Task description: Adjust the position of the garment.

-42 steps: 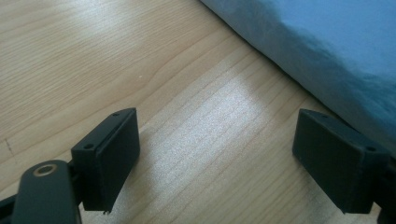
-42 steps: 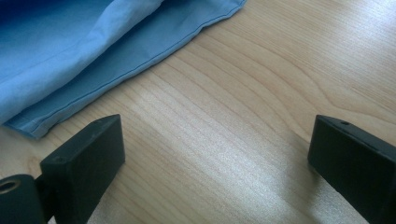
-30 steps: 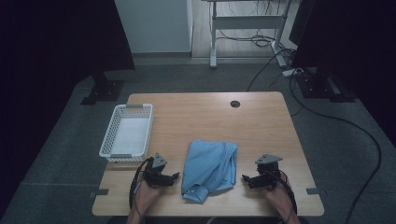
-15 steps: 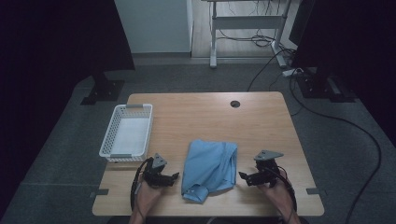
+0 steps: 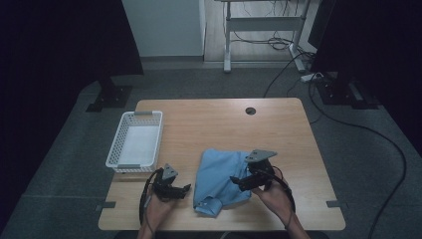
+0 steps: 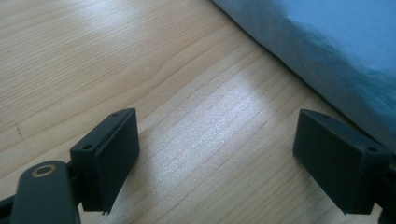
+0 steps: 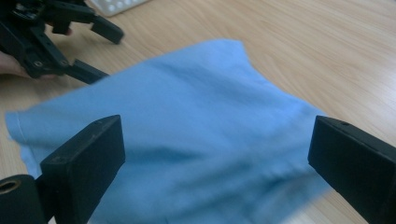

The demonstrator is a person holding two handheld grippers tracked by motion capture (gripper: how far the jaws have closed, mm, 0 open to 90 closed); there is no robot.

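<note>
The cloth [image 5: 221, 180] lies at the worktop's [image 5: 278, 129] near edge, long axis 12-to-6, under the right tool [image 5: 238, 181], wide and empty over its 3 o'clock side, while the left tool [image 5: 183, 189], wide too, sits at its 9.

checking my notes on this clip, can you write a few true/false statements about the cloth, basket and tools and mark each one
1. The blue cloth lies on the table between the two hands. True.
2. The white basket holds the cloth. False: the basket looks empty, and the cloth lies on the wood to its right.
3. The left tool has its jaws apart over bare wood, beside the cloth's edge. True.
4. The right tool is shut on the cloth. False: its jaws stand wide apart with the cloth beyond them, nothing pinched.
5. The basket sits at the table's right edge. False: in the high view it sits at the left edge.
</note>
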